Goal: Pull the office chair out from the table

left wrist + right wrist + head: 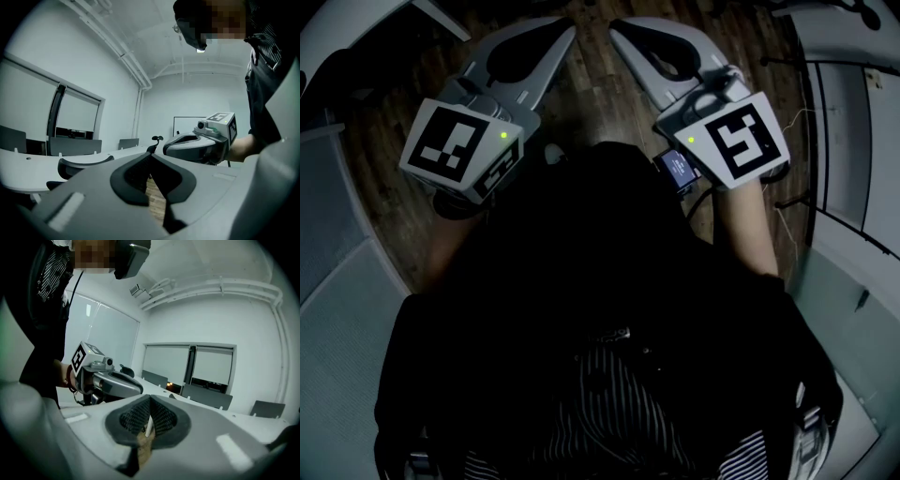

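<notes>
**Both tools shut and empty, chair apart**

The person is holding the left tool [566,34] and right tool [617,28] out in front of the chest, side by side, tips angling toward each other above the wooden floor [600,103]. Both are pressing their jaws together on nothing. An office chair [84,163] is sitting ahead and left of the left tool, against the white worktop [23,176], well apart from both.

Left gripper [565,36] and right gripper [619,30] point forward, tips angled together — both jaws closed, empty
</notes>
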### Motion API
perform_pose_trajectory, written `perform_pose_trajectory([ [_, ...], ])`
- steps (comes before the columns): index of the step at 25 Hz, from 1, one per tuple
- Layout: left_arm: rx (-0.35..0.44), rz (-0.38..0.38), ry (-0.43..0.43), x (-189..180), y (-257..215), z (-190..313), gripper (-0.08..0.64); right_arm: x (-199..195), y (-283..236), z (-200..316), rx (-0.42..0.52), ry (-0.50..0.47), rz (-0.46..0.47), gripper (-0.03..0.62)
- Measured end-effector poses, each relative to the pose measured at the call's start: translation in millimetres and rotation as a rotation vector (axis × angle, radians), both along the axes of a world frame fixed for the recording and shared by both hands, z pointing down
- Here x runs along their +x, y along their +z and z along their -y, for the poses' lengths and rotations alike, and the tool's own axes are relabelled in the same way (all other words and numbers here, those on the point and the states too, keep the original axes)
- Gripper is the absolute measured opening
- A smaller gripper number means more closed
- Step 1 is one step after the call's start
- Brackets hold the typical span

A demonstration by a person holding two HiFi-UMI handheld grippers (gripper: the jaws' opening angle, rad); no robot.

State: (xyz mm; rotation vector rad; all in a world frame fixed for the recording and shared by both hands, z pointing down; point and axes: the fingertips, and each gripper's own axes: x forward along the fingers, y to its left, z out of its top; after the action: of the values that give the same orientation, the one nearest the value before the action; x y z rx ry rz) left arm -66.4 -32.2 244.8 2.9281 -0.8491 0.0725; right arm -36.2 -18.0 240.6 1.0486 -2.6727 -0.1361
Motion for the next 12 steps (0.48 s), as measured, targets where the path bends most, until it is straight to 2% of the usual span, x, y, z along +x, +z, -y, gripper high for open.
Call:
perform_pose_trajectory([
  [3,0.015,-0.020,-0.022,-16.1,-5.6,11.0,0.002,-9.3,2.3,10.5,-0.013,-0.009,-0.004,0.002],
  [6,-0.003,-0.048,-0.047,-30.9,-5.1,12.9,0.002,-24.5,2.2,12.3,-0.007,-0.031,-0.012,0.002],
  [12,-0.031,-0.063,-0.074,-40.3,-3.0,17.9,0.003,-38.4,-4.9,21.2,0.001,-0.067,-0.027,0.002],
])
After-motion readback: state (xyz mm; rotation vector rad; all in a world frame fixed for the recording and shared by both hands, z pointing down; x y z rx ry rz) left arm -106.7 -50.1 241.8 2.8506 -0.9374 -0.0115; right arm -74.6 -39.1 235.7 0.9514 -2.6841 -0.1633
